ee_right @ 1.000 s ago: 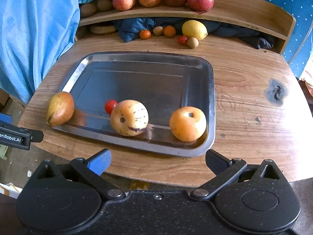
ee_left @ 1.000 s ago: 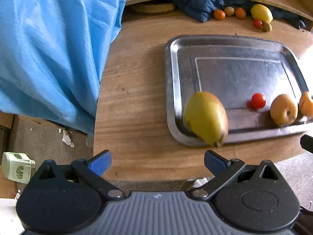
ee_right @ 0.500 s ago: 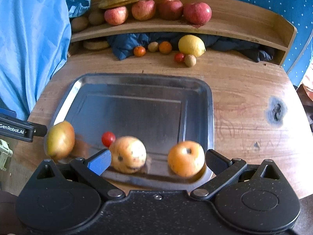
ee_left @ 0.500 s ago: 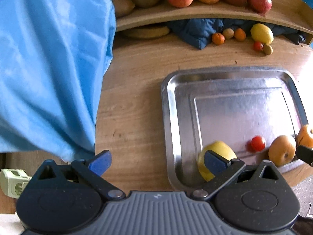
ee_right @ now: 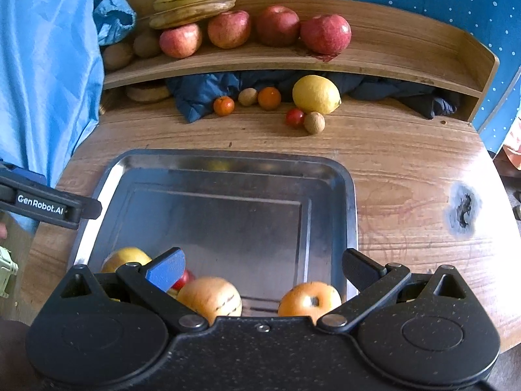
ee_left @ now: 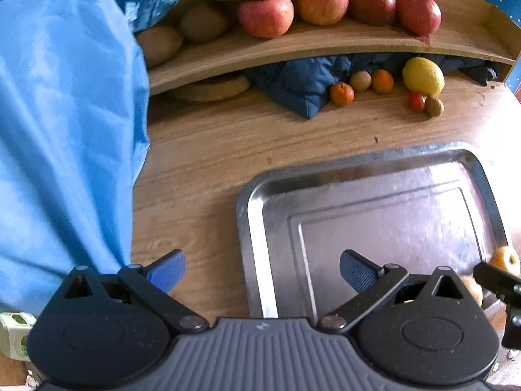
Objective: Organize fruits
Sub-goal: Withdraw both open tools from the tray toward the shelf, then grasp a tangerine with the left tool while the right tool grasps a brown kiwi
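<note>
The left gripper (ee_left: 262, 268) hovered with its jaws spread wide and empty over the near left corner of the steel tray (ee_right: 350, 192). The right gripper (ee_right: 263, 265) was likewise wide apart, gripping nothing. Just under its fingers sat the striped orange fruit (ee_right: 210, 296), another orange fruit (ee_right: 309, 298), a small red tomato (ee_right: 185, 277) and a yellow-green fruit (ee_right: 125, 257). Off to its left, "GenRobot.AI" read clearly on the other tool. Far ahead lay a lemon (ee_right: 316, 94) and red apples (ee_right: 325, 34).
</note>
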Demonstrator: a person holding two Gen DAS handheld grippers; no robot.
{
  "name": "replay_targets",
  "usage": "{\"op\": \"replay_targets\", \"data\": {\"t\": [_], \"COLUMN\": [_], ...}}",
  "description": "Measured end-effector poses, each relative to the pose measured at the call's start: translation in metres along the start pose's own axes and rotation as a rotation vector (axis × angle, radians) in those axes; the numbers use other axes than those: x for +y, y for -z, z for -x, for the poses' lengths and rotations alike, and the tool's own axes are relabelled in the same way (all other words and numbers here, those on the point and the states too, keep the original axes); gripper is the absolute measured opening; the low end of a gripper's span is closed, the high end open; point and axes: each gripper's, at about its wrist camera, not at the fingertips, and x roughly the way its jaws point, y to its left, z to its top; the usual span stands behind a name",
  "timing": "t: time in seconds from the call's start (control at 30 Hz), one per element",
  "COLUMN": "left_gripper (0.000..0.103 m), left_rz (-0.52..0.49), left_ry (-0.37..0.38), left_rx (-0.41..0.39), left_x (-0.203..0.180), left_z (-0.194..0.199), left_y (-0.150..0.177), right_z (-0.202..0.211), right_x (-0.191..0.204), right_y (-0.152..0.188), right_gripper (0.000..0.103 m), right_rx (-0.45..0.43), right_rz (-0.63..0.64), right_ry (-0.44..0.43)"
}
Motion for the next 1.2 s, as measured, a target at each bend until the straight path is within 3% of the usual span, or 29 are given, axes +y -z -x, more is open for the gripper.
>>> {"op": "replay_targets", "data": {"t": [0.5,1.0,1.2], "left_gripper": [0.102,0.102,0.102], "left_rz": [-0.087,-0.186,-0.192], "left_ry": [0.063,0.193,0.248], "left_rx": [-0.038,-0.119,-0.127], "left_x": [-0.015,-0.048,-0.055], "left_z": [-0.033,-0.071,-0.085], "left_y": [-0.053,-0.105,-0.118], "right_z": [-0.025,-0.060,-0.073], "right_x": [-0.009,-0.042,-0.044], "right_y": [-0.043,-0.078,-0.090], "right_gripper": [0.102,0.102,0.102], "right_rx": [-0.025,-0.021,-0.045], "right_rz": [-0.008,-0.102,-0.081], "right_ry": [0.080,0.208,0.249]}}
